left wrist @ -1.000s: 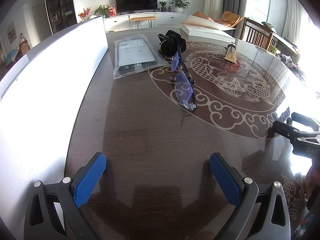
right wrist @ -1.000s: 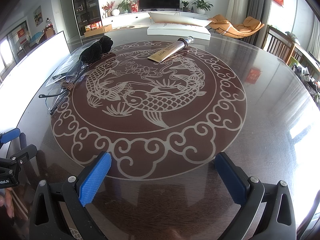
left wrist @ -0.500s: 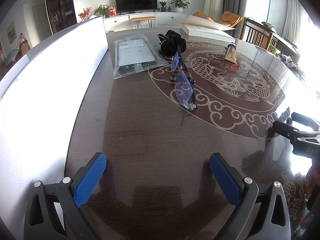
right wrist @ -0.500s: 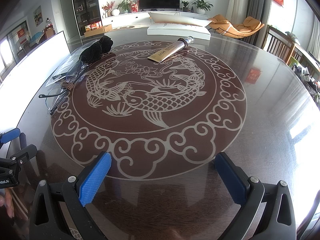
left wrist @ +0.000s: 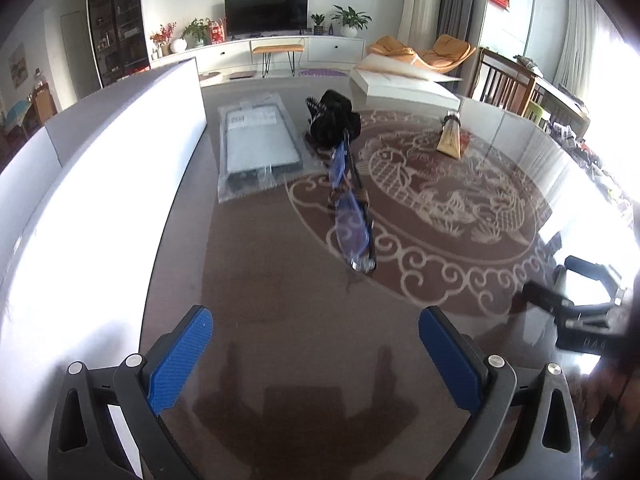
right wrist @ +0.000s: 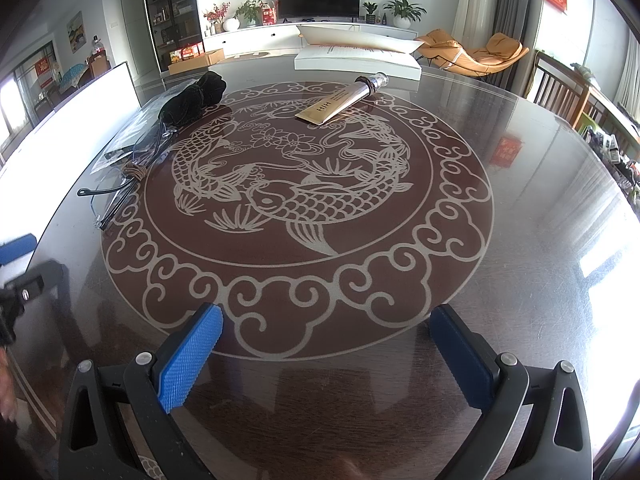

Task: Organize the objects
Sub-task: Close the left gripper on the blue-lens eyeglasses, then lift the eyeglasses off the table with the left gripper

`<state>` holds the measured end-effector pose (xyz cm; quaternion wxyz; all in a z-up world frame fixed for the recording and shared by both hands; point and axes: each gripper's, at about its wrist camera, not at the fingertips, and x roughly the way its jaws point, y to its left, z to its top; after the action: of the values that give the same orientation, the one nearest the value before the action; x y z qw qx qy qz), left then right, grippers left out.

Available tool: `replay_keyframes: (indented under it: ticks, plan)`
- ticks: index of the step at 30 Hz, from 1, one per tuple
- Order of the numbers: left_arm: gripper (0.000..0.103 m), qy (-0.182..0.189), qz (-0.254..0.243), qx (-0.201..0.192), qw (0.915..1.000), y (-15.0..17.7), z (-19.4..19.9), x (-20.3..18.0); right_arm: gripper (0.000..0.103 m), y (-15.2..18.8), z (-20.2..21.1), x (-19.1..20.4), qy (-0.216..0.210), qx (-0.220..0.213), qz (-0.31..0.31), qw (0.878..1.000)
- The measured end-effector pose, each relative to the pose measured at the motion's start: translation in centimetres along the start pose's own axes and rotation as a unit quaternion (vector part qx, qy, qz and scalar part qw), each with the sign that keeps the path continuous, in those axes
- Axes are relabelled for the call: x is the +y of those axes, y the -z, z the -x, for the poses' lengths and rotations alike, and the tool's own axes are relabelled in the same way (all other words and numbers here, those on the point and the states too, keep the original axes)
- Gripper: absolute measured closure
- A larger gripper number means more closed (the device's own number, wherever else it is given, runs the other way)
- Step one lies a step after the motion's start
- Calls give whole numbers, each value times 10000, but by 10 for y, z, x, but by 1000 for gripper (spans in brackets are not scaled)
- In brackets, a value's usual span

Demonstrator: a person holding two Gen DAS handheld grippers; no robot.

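Note:
A pair of glasses (left wrist: 352, 220) with bluish lenses lies folded on the dark table with a koi pattern (left wrist: 460, 208), ahead of my left gripper (left wrist: 316, 328), which is open and empty. The glasses (right wrist: 120, 196) also show far left in the right wrist view. Behind them sits a black pouch (left wrist: 334, 120) (right wrist: 196, 96). A gold tube (right wrist: 340, 102) (left wrist: 450, 140) rests on the pattern's far side. My right gripper (right wrist: 328, 328) hangs open and empty over the near rim of the pattern.
A plastic-bagged flat grey item (left wrist: 258, 144) lies left of the pouch. A tall white panel (left wrist: 100, 180) borders the table's left side. A white open book or box (right wrist: 356, 56) sits at the far edge. Chairs (right wrist: 560, 88) stand at the right.
My left gripper has moved forward towards the glasses, which now sit lower and nearer in its view. The right gripper has held still.

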<state>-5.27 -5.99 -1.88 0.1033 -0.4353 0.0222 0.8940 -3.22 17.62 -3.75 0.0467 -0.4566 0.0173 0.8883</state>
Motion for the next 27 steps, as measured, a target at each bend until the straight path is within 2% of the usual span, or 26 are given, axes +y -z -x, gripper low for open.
replay_keyframes:
  ticks: [3,5,7,8,9,10,11,13,16,20,23,24,25,27]
  plan:
    - [0,100,50,-108,9999,-39,-10,-4,0,0,0,0,1,0,-1,10000]
    - [2,12,35,51,10000,-63,-32,-7,0,0,0,0,2,0,-4,10000]
    - [20,11,59,343,9994,-79,-59,-10,0,0,0,-1,3,0,-4,10000]
    - [25,-3,49,501,9987,-82,-72,-12,0,0,0,0,3,0,-4,10000]
    - [35,-28,1,616,9981,-84,-83,-15,0,0,0,0,4,0,-6,10000]
    - [44,-70,-71,695,9975,-83,-92,-18,0,0,0,0,4,0,-6,10000]
    - [46,-243,-232,572,9978,-82,-94,-23,0,0,0,0,4,0,-6,10000]
    - [75,-125,-292,459,9984,-78,-90,-26,0,0,0,0,6,1,-8,10000]
    - [75,-236,-337,392,9984,-59,-74,-29,0,0,0,0,8,0,-13,10000]
    - [75,-271,-272,330,9987,-13,-37,-25,0,0,0,0,9,1,-13,10000]
    - [70,-397,-244,256,9986,14,-17,-18,0,0,-1,0,10,1,-14,10000]
    - [57,-437,-223,228,9985,18,-14,-14,0,0,-1,0,11,1,-15,10000]
    - [34,-520,-208,212,9982,19,-14,-11,0,0,-1,0,11,1,-15,10000]
    - [10,-708,-164,230,9971,18,-19,-2,0,0,-1,0,13,2,-18,10000]
